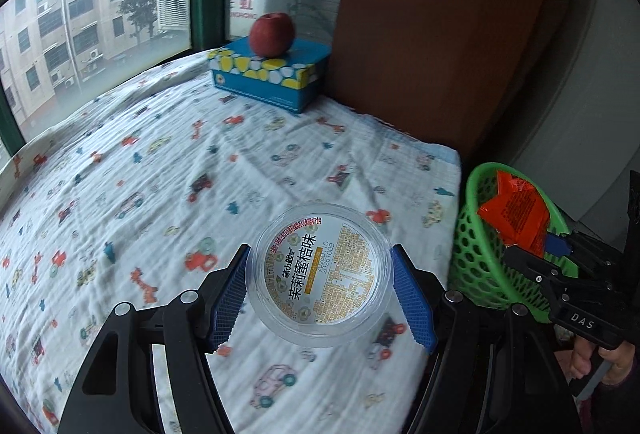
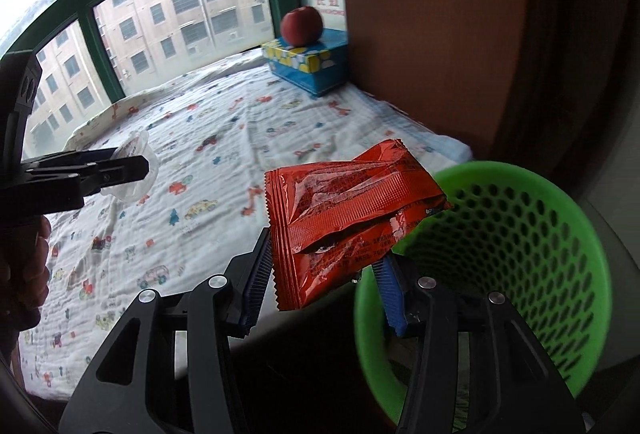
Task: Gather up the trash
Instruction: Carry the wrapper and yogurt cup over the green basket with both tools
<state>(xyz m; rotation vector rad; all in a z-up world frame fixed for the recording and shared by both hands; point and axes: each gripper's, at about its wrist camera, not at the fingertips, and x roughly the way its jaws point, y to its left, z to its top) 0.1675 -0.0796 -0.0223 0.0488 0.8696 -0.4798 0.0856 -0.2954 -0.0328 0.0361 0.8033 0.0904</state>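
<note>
The bed [image 1: 160, 161] spreads out under me, its cartoon-car sheet wrinkled but bare across the middle, so what's left of the litter is up in my jaws. Off its right edge sits the green mesh basket [image 2: 520, 234], mouth tilted toward me, which is where both pieces look to be headed. Back in the far corner by the window a blue tissue box [image 1: 272, 77] carries a red apple [image 1: 272, 33] on its top; those read as keepers, not trash, so I'd leave them alone. Now my left gripper [image 1: 320, 274]: jaws clenched on the clear jelly cup [image 1: 320, 274], pads pressing opposite sides of its rim, printed lid facing up, held over the sheet near the basket side of the bed. My right gripper [image 2: 324, 270] is clamped on the red snack wrapper [image 2: 348, 218], pinching its lower part so the crinkled foil stands up above the pads, just beside the basket's rim and partly over it. I'd say the wrapper drops first, being closest, then the cup swings across after it.
</note>
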